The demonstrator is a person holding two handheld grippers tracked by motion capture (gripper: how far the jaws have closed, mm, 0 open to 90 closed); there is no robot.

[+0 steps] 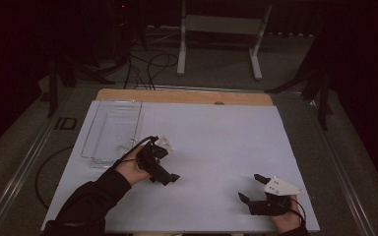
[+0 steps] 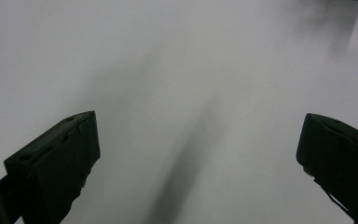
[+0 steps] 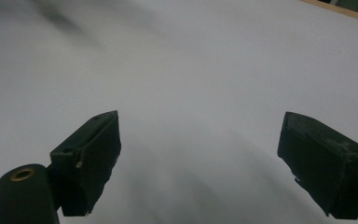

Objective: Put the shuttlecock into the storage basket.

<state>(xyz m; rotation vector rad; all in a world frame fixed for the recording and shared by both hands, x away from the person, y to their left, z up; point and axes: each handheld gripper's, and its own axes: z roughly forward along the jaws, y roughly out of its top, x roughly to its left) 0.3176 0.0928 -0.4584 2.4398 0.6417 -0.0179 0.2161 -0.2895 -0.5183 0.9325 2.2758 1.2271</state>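
A white sheet [image 1: 216, 137] is spread over the tabletop [image 1: 187, 96], whose wooden edge is left bare at the far side. Beyond it, a white metal stand [image 1: 219, 29] and black cables [image 1: 147, 66] are seen on the floor.

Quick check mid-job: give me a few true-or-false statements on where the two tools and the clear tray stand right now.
1. The left tool has its jaws wide apart in the left gripper view. True.
2. The right tool is shut on a block. False: its jaws stand open with nothing between them.
3. The clear tray lies at the far left of the white sheet. True.
4. The left tool is reaching into the tray. False: it is beside the tray, to its right, over bare sheet.
5. The right tool is near the sheet's front right corner. True.
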